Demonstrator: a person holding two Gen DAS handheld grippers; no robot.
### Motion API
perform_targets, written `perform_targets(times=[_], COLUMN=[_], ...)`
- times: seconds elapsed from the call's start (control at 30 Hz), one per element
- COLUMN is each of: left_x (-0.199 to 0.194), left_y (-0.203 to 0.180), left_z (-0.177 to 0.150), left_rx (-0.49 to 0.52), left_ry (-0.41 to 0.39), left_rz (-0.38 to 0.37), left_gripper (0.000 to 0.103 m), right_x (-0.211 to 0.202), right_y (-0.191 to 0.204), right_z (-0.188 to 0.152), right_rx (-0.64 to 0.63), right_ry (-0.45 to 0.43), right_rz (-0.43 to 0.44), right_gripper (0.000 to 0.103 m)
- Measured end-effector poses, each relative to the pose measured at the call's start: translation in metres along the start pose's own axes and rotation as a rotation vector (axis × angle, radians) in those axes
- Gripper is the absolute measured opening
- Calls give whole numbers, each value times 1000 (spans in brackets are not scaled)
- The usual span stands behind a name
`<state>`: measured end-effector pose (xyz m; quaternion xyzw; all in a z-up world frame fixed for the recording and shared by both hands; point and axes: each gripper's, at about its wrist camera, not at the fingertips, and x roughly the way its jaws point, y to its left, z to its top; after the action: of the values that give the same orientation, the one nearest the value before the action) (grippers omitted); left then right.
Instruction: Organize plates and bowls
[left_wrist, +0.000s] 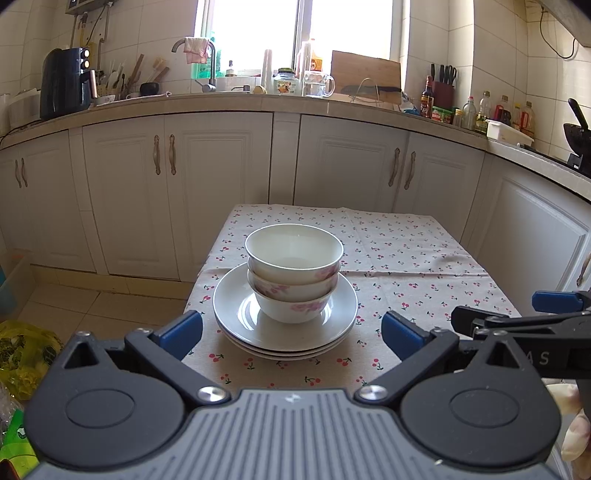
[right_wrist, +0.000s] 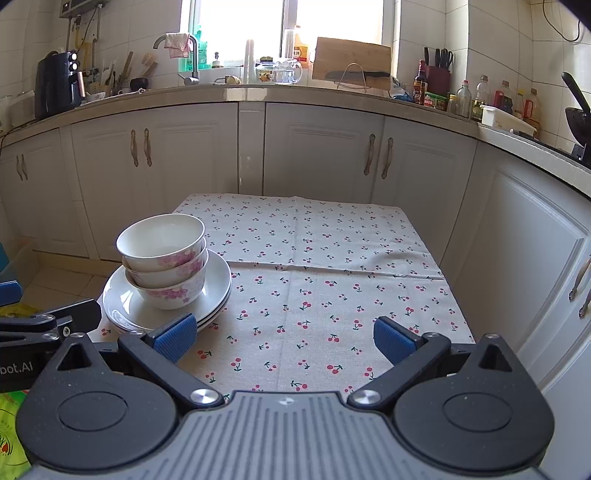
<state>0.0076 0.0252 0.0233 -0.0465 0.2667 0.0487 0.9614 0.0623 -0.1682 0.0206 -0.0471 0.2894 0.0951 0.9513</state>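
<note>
Three white bowls (left_wrist: 294, 271) with pink flower prints are nested and stand on a stack of white plates (left_wrist: 229, 306) on the cherry-print tablecloth (left_wrist: 413, 266). My left gripper (left_wrist: 291, 332) is open just in front of the plates, with nothing between its blue pads. In the right wrist view the same bowls (right_wrist: 164, 258) and plates (right_wrist: 218, 284) lie at the left. My right gripper (right_wrist: 284, 338) is open over bare cloth (right_wrist: 332, 258), to the right of the stack. The right gripper's fingers (left_wrist: 517, 317) show at the right edge of the left wrist view.
The small table (right_wrist: 454, 295) stands before white kitchen cabinets (left_wrist: 221, 177). The counter behind holds an air fryer (left_wrist: 66, 83), a faucet, jars, a cutting board and bottles. A yellow bag (left_wrist: 22, 354) lies on the floor at the left. A hand (left_wrist: 576, 424) shows at lower right.
</note>
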Motion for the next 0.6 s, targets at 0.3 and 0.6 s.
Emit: perform_targets(times=[0.3,0.6], left_x=[0,1], left_y=[-1,-1], left_z=[0,0], left_rx=[-4,-4], left_ry=[-2,-1], left_rz=[0,-1], left_gripper=[102,102], right_x=[0,-1], right_y=[0,0], right_z=[0,2], right_rx=[1,0], right_ry=[0,-2], right_rz=[0,-8], right_gripper=[103,103])
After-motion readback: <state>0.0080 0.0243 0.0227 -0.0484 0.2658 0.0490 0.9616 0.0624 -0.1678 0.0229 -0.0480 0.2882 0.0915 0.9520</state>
